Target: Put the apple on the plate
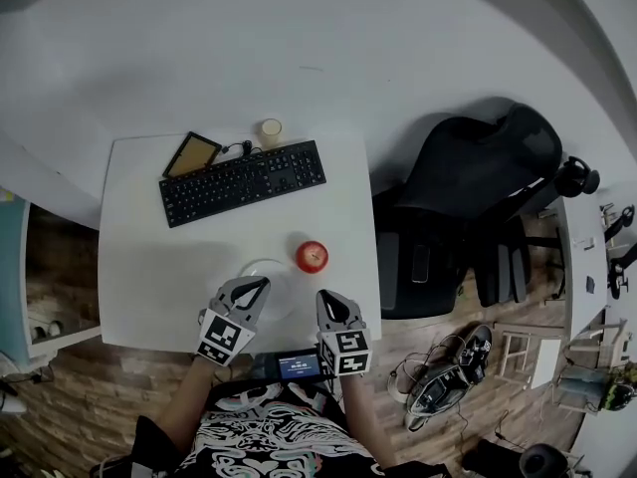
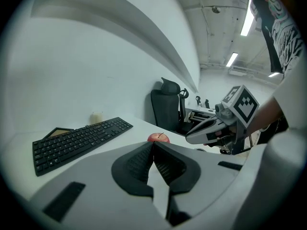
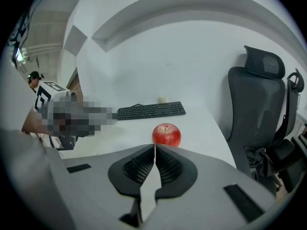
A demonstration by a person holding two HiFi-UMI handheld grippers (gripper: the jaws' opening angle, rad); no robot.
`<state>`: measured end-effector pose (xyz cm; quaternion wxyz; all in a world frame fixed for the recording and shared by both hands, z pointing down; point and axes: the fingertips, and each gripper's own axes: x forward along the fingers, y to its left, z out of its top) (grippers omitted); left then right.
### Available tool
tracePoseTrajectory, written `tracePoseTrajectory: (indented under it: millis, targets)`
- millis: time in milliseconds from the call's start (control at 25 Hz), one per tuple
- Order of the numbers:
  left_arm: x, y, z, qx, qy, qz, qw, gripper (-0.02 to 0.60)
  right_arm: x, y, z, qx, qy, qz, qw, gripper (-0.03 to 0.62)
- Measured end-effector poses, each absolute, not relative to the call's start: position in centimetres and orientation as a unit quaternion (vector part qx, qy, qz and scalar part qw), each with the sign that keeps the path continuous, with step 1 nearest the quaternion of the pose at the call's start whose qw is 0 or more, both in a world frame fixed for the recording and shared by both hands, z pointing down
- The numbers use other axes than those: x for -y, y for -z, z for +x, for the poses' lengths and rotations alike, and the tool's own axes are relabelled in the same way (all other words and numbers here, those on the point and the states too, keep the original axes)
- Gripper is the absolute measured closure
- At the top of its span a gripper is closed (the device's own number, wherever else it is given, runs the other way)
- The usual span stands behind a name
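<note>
A red apple [image 1: 312, 256] rests on the white desk [image 1: 149, 267], just right of a white plate [image 1: 267, 272]. The same apple [image 3: 166, 134] shows straight ahead of my right gripper [image 3: 154, 146], whose jaws are shut and empty, a short way short of the fruit. My left gripper [image 1: 262, 284] hovers at the plate's near edge, shut with nothing held. In the left gripper view the apple [image 2: 158, 138] peeks over the closed jaws [image 2: 152, 143] and the right gripper [image 2: 218, 126] shows beyond. My right gripper [image 1: 324, 298] sits near the desk's front edge.
A black keyboard [image 1: 243, 181] lies across the back of the desk, with a small tablet [image 1: 192, 153] and a pale cup [image 1: 270, 130] behind it. A black office chair [image 1: 468, 207] stands right of the desk. A phone [image 1: 296, 365] rests at the person's lap.
</note>
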<state>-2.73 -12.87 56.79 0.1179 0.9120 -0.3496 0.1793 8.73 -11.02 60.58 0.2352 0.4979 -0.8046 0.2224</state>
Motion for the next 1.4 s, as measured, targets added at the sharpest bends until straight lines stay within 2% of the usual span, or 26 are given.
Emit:
tracePoseTrajectory:
  millis: [440, 480, 560, 600, 880, 1120, 1400]
  targets:
    - [15.2, -58.5, -1.7, 0.339, -0.186, 0.914, 0.128, 0.568, 14.0, -61.7, 8.6, 0.816, -0.216, 0.482, 0.235, 0.559]
    - [15.4, -58.6, -1.7, 0.339, -0.185, 0.913, 0.131, 0.568, 14.2, -61.8, 8.6, 0.817, -0.218, 0.480, 0.234, 0.547]
    - [15.7, -58.9, -1.6, 0.339, -0.183, 0.913, 0.136, 0.567, 14.5, -62.1, 8.4, 0.817, -0.224, 0.476, 0.236, 0.461]
    - [15.9, -59.0, -1.5, 0.338, -0.183, 0.913, 0.138, 0.568, 14.6, -62.5, 8.5, 0.816, -0.226, 0.473, 0.241, 0.445]
    - [17.0, -60.2, -0.2, 0.316, -0.189, 0.917, 0.154, 0.567, 15.8, -63.7, 8.6, 0.811, -0.236, 0.469, 0.257, 0.384]
    - [17.5, -61.4, 0.5, 0.304, -0.199, 0.918, 0.162, 0.567, 16.9, -63.0, 8.3, 0.820, -0.232, 0.464, 0.240, 0.317]
    - [18.2, -61.7, 1.0, 0.297, -0.196, 0.918, 0.174, 0.566, 18.8, -63.0, 7.5, 0.825, -0.218, 0.460, 0.246, 0.293]
